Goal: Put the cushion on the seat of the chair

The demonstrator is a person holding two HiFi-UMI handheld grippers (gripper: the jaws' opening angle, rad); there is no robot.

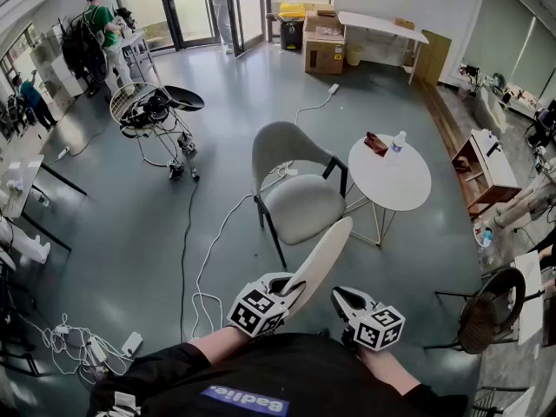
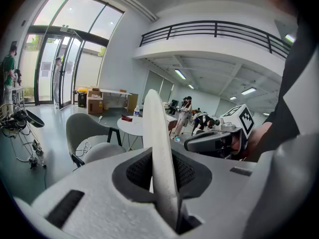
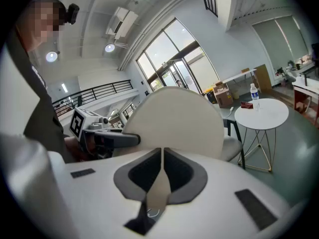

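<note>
A round cream cushion (image 1: 323, 254) stands on edge, tilted, just in front of the grey chair (image 1: 304, 207). My left gripper (image 1: 291, 292) is shut on its lower rim; in the left gripper view the cushion (image 2: 157, 133) rises edge-on from between the jaws. My right gripper (image 1: 340, 298) hangs close beside the cushion's lower right, and its jaws stand together with nothing seen between them. In the right gripper view the cushion's broad face (image 3: 174, 123) fills the space beyond the right gripper (image 3: 162, 156). The chair seat is bare.
A round white table (image 1: 391, 181) with a bottle (image 1: 398, 140) stands right of the chair. Cables (image 1: 187, 250) trail over the floor on the left. A wheeled stand (image 1: 156, 111) is at the back left and a dark chair (image 1: 486, 315) at the right.
</note>
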